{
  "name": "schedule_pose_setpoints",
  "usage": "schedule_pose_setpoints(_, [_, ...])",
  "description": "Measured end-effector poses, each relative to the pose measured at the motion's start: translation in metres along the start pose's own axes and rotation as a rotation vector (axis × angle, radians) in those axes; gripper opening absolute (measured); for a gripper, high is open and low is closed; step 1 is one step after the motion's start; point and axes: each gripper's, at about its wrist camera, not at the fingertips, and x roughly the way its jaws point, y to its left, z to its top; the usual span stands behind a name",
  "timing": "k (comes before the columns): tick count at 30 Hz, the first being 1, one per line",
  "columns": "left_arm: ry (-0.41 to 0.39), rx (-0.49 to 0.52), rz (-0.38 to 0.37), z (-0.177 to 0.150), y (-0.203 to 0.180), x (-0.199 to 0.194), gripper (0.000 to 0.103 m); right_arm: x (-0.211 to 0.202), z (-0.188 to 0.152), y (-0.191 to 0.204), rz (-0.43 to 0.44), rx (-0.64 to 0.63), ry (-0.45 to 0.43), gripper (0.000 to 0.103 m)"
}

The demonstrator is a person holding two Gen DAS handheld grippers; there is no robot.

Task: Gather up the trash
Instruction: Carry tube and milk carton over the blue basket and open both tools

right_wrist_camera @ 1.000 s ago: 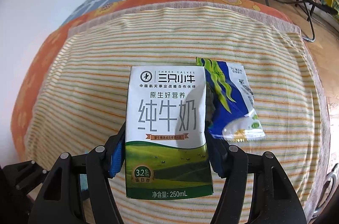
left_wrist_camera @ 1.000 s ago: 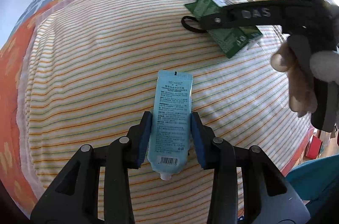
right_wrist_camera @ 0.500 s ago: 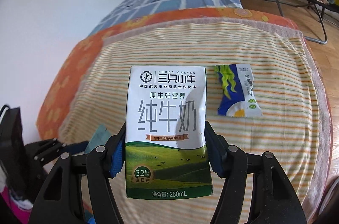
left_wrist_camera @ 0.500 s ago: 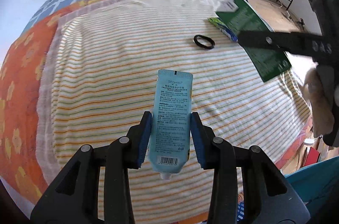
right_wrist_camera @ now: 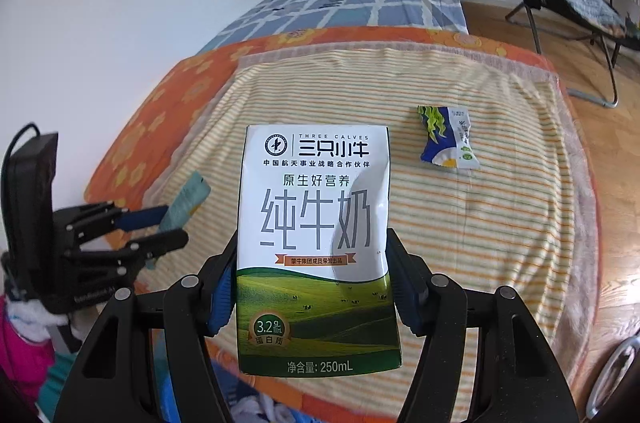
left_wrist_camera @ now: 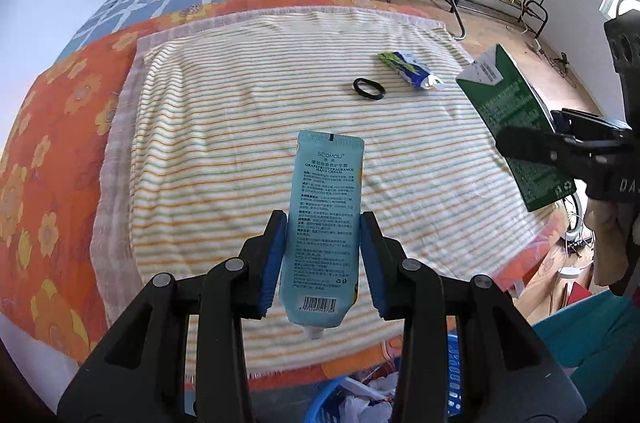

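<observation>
Where the left wrist view looks down, the left gripper (left_wrist_camera: pixel 324 255) is clamped by its blue pads on the lower half of a pale blue plastic hand-cream tube (left_wrist_camera: pixel 322 235), cap end toward the camera. Slip is the judged risk: the tube is soft and held only at its sides, so a tilt could let it slide out short of the blue plastic basket (left_wrist_camera: pixel 340 397) at the bottom edge of the frame. Open room lies ahead over the striped yellow-and-white towel (left_wrist_camera: pixel 224 151); the black ring (left_wrist_camera: pixel 368 89) and the crumpled blue-and-green snack wrapper (left_wrist_camera: pixel 410 74) sit in the upper right, well apart from the tube.

Seen from the right wrist view, the right gripper (right_wrist_camera: pixel 316 283) is closed on a white-and-green milk carton (right_wrist_camera: pixel 316 247), held upright (its panel looks dented, so it may crush further). At frame left the other tool is near, and a collision over the basket is possible. The wrapper lies on the towel at centre right, uncollected.
</observation>
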Motion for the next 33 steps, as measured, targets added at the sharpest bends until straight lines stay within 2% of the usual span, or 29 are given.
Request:
schedule_pose_setpoints(5, [-0.031,0.011,0.003,-0.013,-0.009,-0.022,0.037,-0.019,-0.018,0.017,-0.009,-0.054,-0.019,0.064])
schedule_pose_setpoints(14, [-0.045,0.049,-0.018,-0.049,-0.032,-0.048,0.037,-0.043,-0.061,0.048,0.031,-0.123,-0.012,0.064])
schedule_pose_setpoints(22, [-0.005,0.049,-0.044,-0.098,-0.044,-0.052,0.037,-0.054,-0.102,0.063,0.064,-0.147,0.014,0.064])
schedule_pose_setpoints(33, [0.061,0.023,-0.040,-0.157,-0.052,-0.042,0.037,-0.052,-0.153,0.072,0.080,-0.171,0.080,0.064])
